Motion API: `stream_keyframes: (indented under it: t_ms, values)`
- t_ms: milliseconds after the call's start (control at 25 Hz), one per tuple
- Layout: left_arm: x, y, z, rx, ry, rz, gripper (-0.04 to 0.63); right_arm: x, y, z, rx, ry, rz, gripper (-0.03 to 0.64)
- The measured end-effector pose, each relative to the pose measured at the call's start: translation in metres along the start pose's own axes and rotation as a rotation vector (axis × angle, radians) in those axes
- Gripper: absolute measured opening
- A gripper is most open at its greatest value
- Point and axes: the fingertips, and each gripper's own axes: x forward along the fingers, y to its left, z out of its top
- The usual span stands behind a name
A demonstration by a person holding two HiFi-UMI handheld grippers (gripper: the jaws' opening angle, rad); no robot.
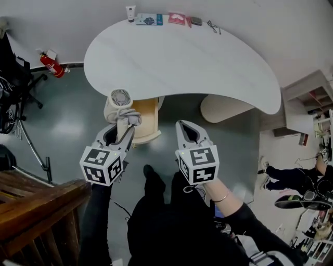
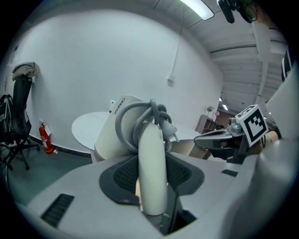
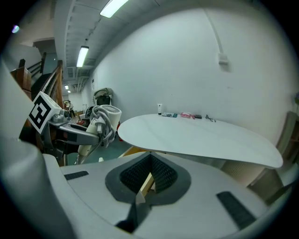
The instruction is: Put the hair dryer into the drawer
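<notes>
A white hair dryer (image 1: pixel 120 100) with its grey cord wrapped round it hangs just in front of the table's near edge. My left gripper (image 1: pixel 122 128) is shut on its handle, and the barrel points up. In the left gripper view the handle (image 2: pixel 152 177) stands upright between the dark pads. The right gripper view shows the dryer (image 3: pixel 103 116) at the left. Below the dryer a beige drawer unit (image 1: pixel 148 118) shows a wood-coloured inside and looks pulled open. My right gripper (image 1: pixel 182 123) hovers to the right of the drawer, shut with nothing in it.
The white curved table (image 1: pixel 182 62) carries a tube (image 1: pixel 130 13), a blue packet (image 1: pixel 149 20), a pink item (image 1: pixel 178 18) and a cable (image 1: pixel 213 26) along its far edge. A cream pedestal (image 1: pixel 223 108) stands under it. A fire extinguisher (image 1: pixel 52 63) stands at the left and a wooden rail (image 1: pixel 36 208) runs along the near left.
</notes>
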Motion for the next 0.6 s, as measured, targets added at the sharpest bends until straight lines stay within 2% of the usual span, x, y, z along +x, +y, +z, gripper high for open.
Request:
stream_keyframes:
  t_ms: [200, 600]
  values:
    - [0.016, 0.002, -0.017, 0.017, 0.082, -0.04, 0.166, 0.009, 0.005, -0.008, -0.011, 0.033, -0.002, 0.002]
    - [0.038, 0.0, -0.051, 0.104, 0.268, -0.107, 0.166, 0.036, 0.009, -0.021, 0.002, 0.078, -0.009, 0.002]
